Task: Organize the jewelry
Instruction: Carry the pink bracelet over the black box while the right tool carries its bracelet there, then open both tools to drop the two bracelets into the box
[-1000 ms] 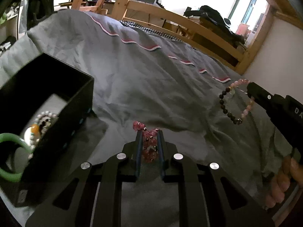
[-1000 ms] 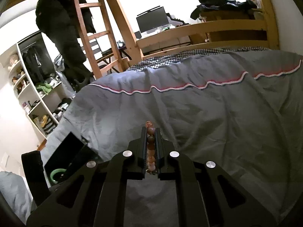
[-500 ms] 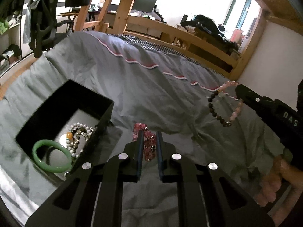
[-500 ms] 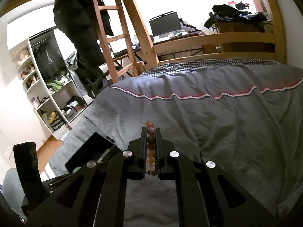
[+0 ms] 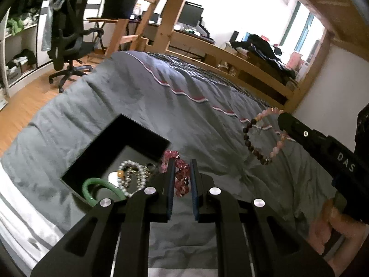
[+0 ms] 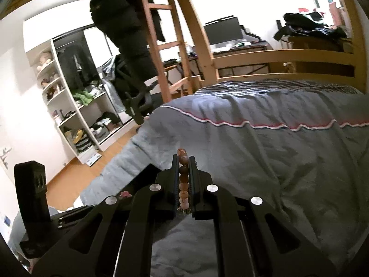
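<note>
Left gripper (image 5: 181, 173) clamps a pink faceted-bead bracelet (image 5: 178, 173) beside the open black jewelry box (image 5: 96, 147) on the grey duvet (image 5: 143, 106); right gripper (image 6: 183, 161) pinches a pink-and-brown bead bracelet (image 5: 260, 136) aloft.

box (image 5: 136, 136) on the duvet (image 5: 129, 106), left of my left gripper (image 5: 181, 177) | bangle (image 5: 96, 188) and bead strands (image 5: 131, 177) inside it | crystal bracelet (image 5: 180, 177) between my left fingers, probably just past the box's right wall | bead bracelet (image 5: 258, 136) hanging from my right gripper (image 6: 184, 175), well right.
</note>
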